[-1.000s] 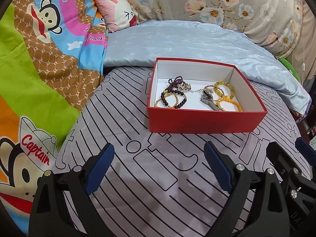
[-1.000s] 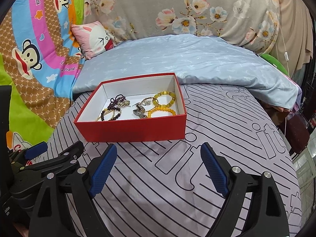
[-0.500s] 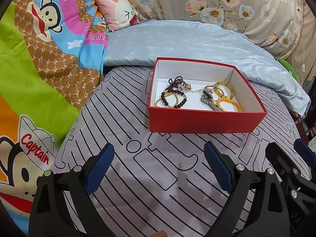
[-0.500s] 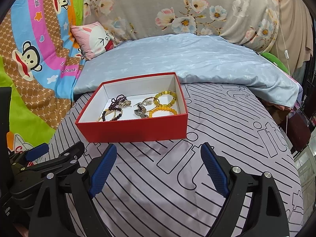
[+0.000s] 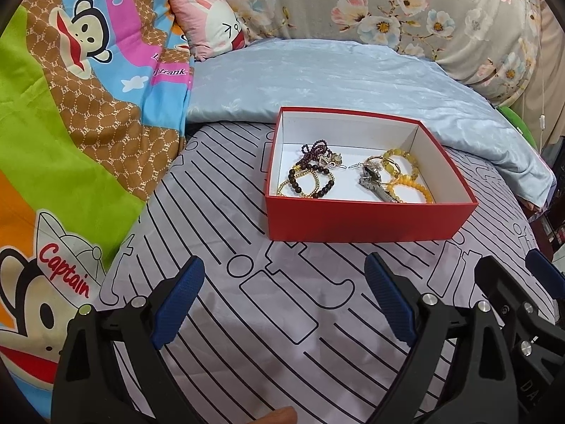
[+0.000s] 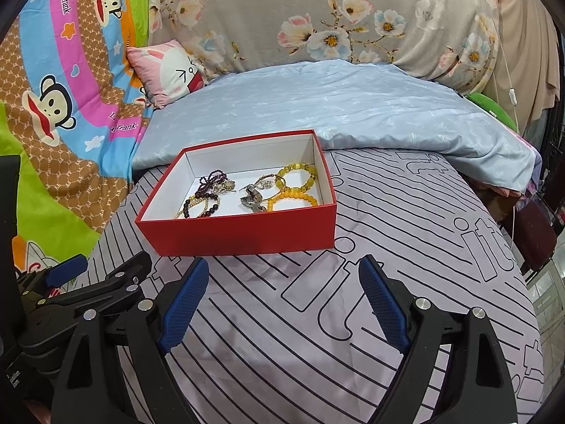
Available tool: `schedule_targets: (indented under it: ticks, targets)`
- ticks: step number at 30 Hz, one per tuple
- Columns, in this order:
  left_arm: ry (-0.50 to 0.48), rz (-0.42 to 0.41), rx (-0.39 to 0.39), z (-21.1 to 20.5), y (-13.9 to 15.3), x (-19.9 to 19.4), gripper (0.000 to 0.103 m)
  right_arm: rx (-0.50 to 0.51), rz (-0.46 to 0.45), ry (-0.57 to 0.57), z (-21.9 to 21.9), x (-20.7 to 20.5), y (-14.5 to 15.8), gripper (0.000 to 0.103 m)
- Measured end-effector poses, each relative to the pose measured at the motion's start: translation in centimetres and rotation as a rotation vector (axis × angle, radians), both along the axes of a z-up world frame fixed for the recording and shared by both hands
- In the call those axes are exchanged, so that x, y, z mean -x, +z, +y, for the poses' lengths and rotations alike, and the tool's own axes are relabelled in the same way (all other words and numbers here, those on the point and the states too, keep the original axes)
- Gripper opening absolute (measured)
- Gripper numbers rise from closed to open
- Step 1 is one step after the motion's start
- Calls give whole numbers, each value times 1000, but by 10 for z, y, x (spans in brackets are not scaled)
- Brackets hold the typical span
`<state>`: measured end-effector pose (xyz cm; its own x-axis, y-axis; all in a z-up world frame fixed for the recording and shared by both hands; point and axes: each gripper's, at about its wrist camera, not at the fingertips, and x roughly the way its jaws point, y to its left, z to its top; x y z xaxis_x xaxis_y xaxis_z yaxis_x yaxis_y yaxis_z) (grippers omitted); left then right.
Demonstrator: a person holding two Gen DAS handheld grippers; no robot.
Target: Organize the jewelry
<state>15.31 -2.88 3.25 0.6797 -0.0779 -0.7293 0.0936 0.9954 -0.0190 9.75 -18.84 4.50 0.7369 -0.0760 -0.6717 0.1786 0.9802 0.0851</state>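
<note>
while both grippers hover over the striped bedsheet [image 5: 282, 318], the left gripper [image 5: 284, 304] and the right gripper [image 6: 284, 304] have their jaws spread wide with nothing between the blue pads. red box [image 5: 353, 219] sits on the sheet just ahead, lid off, near the pale blue pillow [image 5: 335, 77]. inside: dark beaded bracelets [image 5: 310, 176] at left, metal watch [image 5: 374, 182] in the middle, yellow beaded bracelets [image 5: 406, 180] at right, all loosely tangled. cartoon monkey blanket [image 5: 70, 123] lies alongside at left.
</note>
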Motion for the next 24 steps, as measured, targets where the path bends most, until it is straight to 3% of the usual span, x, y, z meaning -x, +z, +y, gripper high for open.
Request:
schedule_targets:
  ticks: [24]
  targets:
    - [16,4,-11,3,-1,-4,89,1,0,10,6,-3,3,85]
